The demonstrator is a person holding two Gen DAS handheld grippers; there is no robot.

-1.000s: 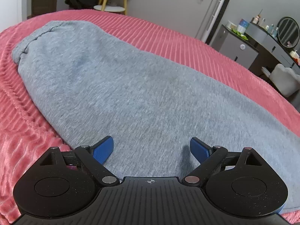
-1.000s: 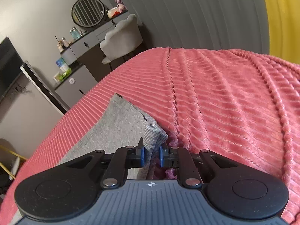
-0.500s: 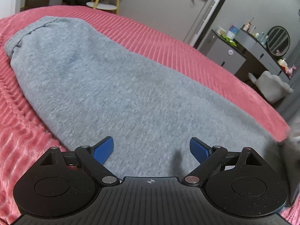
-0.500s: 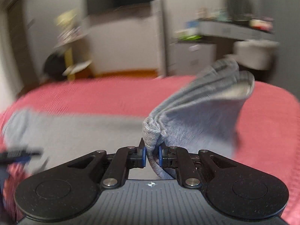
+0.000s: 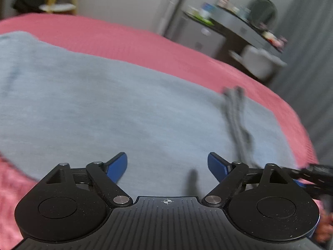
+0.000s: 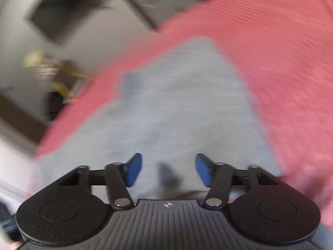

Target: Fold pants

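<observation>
Grey pants [image 5: 116, 112] are seen spread on the pink bedspread [image 5: 170, 50], stretching toward 11 o'clock, as the right gripper [image 6: 168, 169] is opening empty and the left gripper [image 5: 167, 166], closing slightly, is held wide above cloth, which is best smoothed before the next crease.

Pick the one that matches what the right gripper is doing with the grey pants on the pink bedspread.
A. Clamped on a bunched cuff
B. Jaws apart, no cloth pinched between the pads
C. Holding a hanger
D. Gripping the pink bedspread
B. In the right wrist view the right gripper is opening, its blue pads stand apart, and the grey pants lie flat beneath them on the pink bedspread, with no cloth pinched.
</observation>
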